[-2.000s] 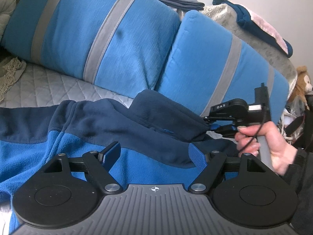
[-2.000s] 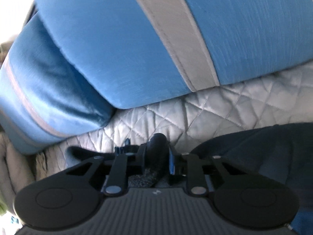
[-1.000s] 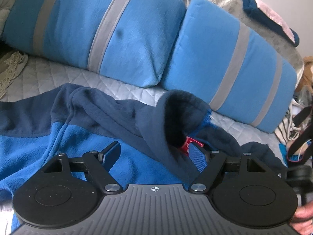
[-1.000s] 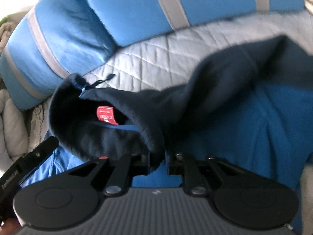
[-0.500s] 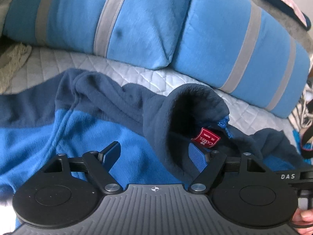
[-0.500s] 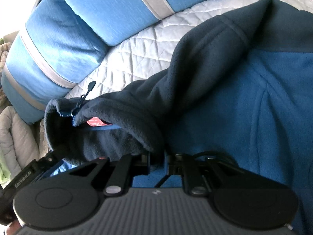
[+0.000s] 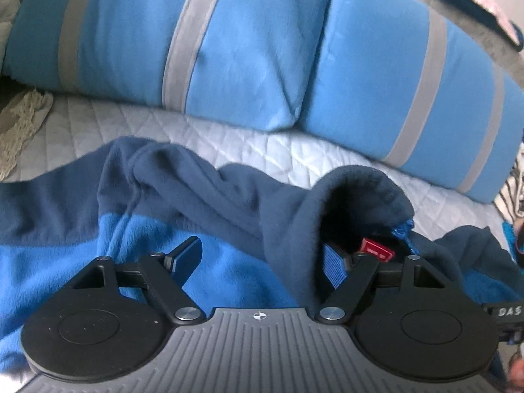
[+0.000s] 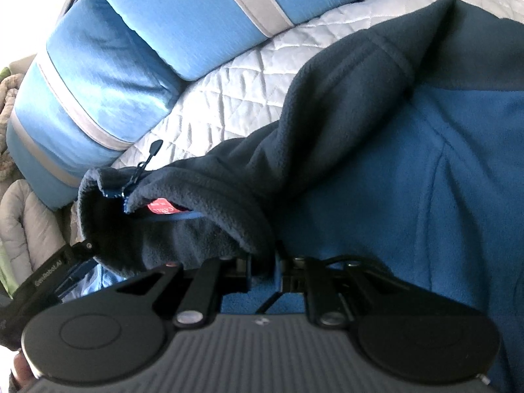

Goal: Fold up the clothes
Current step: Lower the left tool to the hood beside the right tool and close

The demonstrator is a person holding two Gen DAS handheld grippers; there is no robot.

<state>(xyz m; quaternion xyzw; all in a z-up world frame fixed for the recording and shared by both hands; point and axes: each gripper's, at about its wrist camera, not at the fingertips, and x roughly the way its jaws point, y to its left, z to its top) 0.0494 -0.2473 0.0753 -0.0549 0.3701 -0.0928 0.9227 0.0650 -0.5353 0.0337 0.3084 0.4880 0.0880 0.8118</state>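
A blue fleece jacket (image 7: 229, 271) with navy shoulders and a navy collar (image 7: 360, 193) lies on a quilted grey bedspread (image 7: 262, 144). A red label (image 7: 376, 249) shows inside the collar. My left gripper (image 7: 262, 258) is open and hovers just over the jacket, its right finger at the collar's mouth. My right gripper (image 8: 263, 270) is shut on the navy collar (image 8: 209, 203) and holds it folded toward the jacket's blue body (image 8: 409, 196). The red label (image 8: 162, 208) and a zip pull (image 8: 154, 149) also show there.
Two blue pillows with grey stripes (image 7: 229, 42) lean along the back of the bed, also in the right wrist view (image 8: 131, 49). Piled bedding (image 7: 475, 6) sits behind them. A lace cloth (image 7: 23, 121) lies at far left. A grey padded garment (image 8: 26, 222) lies beside the bed.
My right gripper pulled the navy collar from near the pillows back over the jacket's blue body. The collar mouth and red label came into view. The left gripper stayed open and tilted down.
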